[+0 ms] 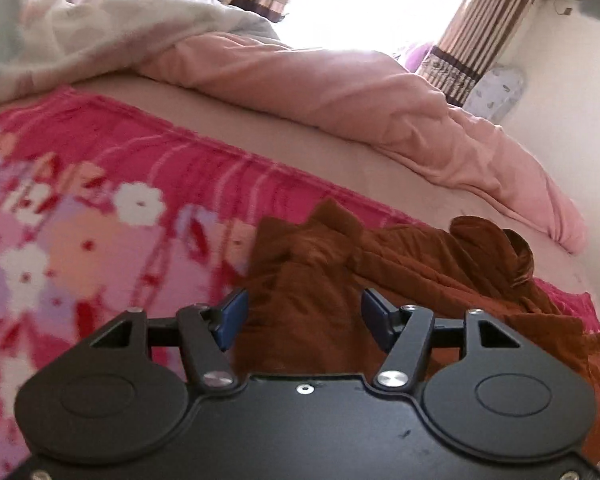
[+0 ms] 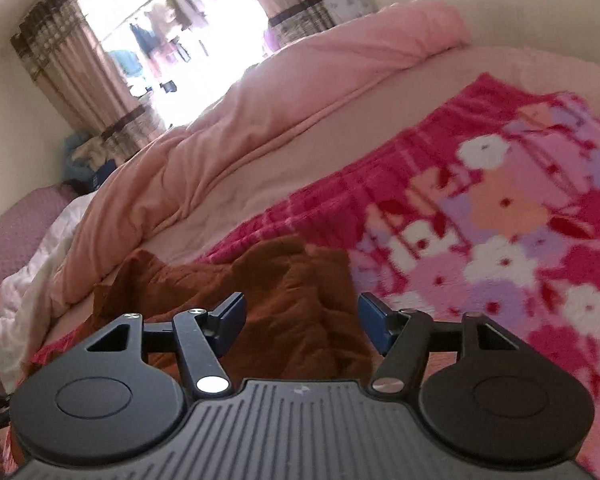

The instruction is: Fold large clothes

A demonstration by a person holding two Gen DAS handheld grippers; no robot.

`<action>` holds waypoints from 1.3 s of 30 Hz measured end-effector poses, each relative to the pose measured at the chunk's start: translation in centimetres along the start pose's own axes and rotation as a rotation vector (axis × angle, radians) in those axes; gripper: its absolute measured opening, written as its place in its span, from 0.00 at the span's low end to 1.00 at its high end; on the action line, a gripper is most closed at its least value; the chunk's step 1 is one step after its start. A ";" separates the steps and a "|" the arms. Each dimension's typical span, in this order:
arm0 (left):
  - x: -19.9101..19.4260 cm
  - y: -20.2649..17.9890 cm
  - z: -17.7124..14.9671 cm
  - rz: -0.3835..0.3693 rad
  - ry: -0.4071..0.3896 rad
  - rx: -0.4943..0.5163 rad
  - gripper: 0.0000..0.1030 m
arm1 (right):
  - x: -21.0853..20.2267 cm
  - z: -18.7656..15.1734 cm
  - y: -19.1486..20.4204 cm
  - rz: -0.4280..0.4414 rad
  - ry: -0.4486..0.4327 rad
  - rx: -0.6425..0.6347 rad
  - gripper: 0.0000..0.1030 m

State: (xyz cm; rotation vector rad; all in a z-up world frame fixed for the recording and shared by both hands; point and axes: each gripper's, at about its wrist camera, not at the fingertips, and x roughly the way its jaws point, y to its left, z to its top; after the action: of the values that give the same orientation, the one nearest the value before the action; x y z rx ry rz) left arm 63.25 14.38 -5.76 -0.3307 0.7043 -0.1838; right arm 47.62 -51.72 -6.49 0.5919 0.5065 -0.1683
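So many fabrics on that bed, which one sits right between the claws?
The rust-brown garment, crumpled between both open grippers. The flowered pink blanket lies beneath it, and the plain pink quilt is bunched farther back.

One brown garment – two blankets

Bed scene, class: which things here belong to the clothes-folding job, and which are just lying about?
Part of the job:
- brown garment, crumpled on the floral blanket
- left gripper, fingers open over it
- right gripper, fingers open over it

Just lying about:
- floral blanket, the surface underneath
- pink quilt, bunched up behind
- curtains at the window
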 end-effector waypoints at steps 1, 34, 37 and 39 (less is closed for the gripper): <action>0.4 -0.5 0.0 0.007 -0.005 0.004 0.61 | 0.5 0.0 0.5 0.003 0.005 -0.009 0.74; -3.3 -1.2 1.0 0.098 -0.090 -0.015 0.53 | 0.7 -0.1 1.8 -0.130 -0.087 -0.078 0.54; -6.5 -4.7 -0.9 0.034 -0.129 0.071 0.54 | -2.6 -0.9 4.6 -0.153 -0.172 -0.157 0.54; -7.4 -7.2 -2.6 -0.044 -0.128 0.117 0.54 | -4.5 -2.0 7.1 -0.147 -0.232 -0.206 0.53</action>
State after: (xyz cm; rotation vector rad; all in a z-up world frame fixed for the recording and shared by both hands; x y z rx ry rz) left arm 55.66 9.08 -0.59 -0.2437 0.5574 -0.2429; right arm 45.05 -44.71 -2.17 0.3281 0.3366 -0.3169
